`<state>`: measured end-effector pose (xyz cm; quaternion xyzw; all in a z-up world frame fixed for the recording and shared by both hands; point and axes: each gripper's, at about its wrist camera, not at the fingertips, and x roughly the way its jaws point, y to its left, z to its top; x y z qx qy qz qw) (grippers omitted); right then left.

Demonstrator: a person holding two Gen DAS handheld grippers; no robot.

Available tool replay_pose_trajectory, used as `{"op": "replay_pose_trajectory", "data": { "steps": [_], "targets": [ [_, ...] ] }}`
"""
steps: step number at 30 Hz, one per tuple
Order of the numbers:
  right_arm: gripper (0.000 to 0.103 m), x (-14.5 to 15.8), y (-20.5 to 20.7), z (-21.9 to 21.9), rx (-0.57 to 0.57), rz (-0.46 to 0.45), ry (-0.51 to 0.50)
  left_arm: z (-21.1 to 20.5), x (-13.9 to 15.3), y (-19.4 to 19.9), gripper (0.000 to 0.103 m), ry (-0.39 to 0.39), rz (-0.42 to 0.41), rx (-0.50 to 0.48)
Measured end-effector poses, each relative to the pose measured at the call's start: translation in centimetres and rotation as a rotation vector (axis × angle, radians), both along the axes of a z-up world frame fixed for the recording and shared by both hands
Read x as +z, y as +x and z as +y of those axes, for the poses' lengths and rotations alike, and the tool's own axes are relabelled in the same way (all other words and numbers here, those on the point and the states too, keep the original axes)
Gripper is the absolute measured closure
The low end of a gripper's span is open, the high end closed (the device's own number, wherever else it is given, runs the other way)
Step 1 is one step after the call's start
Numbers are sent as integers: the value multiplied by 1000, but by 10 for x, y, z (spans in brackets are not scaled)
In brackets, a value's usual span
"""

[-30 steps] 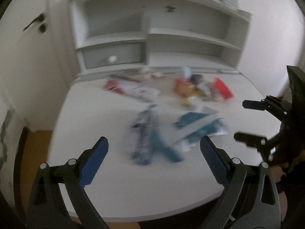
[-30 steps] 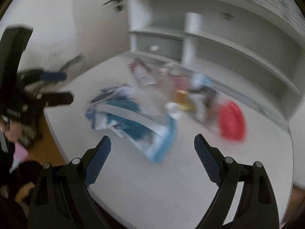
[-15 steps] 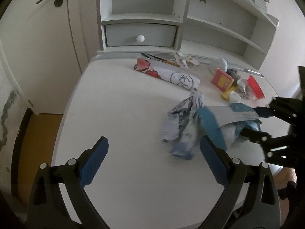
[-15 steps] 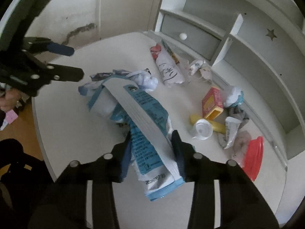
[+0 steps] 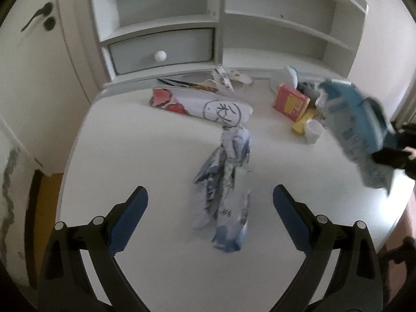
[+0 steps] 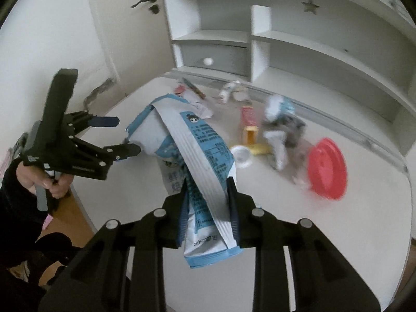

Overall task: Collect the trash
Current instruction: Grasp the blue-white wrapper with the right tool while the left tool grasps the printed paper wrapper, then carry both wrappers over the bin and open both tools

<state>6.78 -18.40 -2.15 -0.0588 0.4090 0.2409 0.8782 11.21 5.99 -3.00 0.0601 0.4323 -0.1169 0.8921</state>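
A blue and white snack bag [image 6: 197, 140] hangs above the white table [image 5: 130, 156]. My right gripper [image 6: 208, 184] is closing, with its pads pressing on the bag's lower end. In the left wrist view the same bag [image 5: 358, 130] is blurred at the right edge. A crumpled blue and white wrapper [image 5: 226, 182] lies on the table. My left gripper [image 5: 209, 195] hovers open just short of it, a finger on either side of its near end. In the right wrist view the left gripper [image 6: 127, 136] is held by a hand at the left, open beside the bag.
At the back of the table lie a white printed bag with red flowers [image 5: 200, 105], a red and yellow box [image 5: 290, 101], a white cup [image 5: 314, 130], more wrappers and a red lid [image 6: 326, 167]. Behind stands a white shelf unit with a drawer [image 5: 161, 52]. A door [image 5: 39, 26] is at the left.
My right gripper went from open to shut on the blue and white bag and lifted it off the table. My left gripper moved down and closer to the crumpled wrapper.
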Motion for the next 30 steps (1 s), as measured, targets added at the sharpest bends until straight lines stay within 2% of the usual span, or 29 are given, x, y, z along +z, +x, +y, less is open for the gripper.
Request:
{"op": "replay_pose_trajectory", "data": {
  "steps": [8, 10, 11, 12, 14, 15, 22, 26, 30],
  "targets": [
    [76, 3, -22, -51, -161, 6, 17, -15, -13, 13, 10, 79, -4, 10],
    [76, 5, -28, -69, -215, 8, 23, -22, -15, 13, 18, 136, -24, 24],
    [76, 5, -33, -81, -251, 9, 31, -27, -16, 12, 28, 158, -30, 15],
    [76, 6, -36, -92, -279, 9, 36, -32, -18, 11, 43, 166, -20, -9],
    [76, 8, -45, -118, -352, 5, 46, -38, -20, 12, 62, 177, -12, -11],
    [76, 8, -51, -133, -393, 1, 55, -42, -19, 11, 63, 192, -25, -3],
    [76, 3, -105, -233, -686, -28, 82, -98, 6, -10, 64, 143, -77, -98],
    [76, -5, -152, -297, -887, -45, 71, -155, 25, -28, 64, 89, -104, -224],
    [76, -23, -198, -353, -1077, -37, 44, -236, 35, -53, 64, 21, -112, -409]
  ]
}}
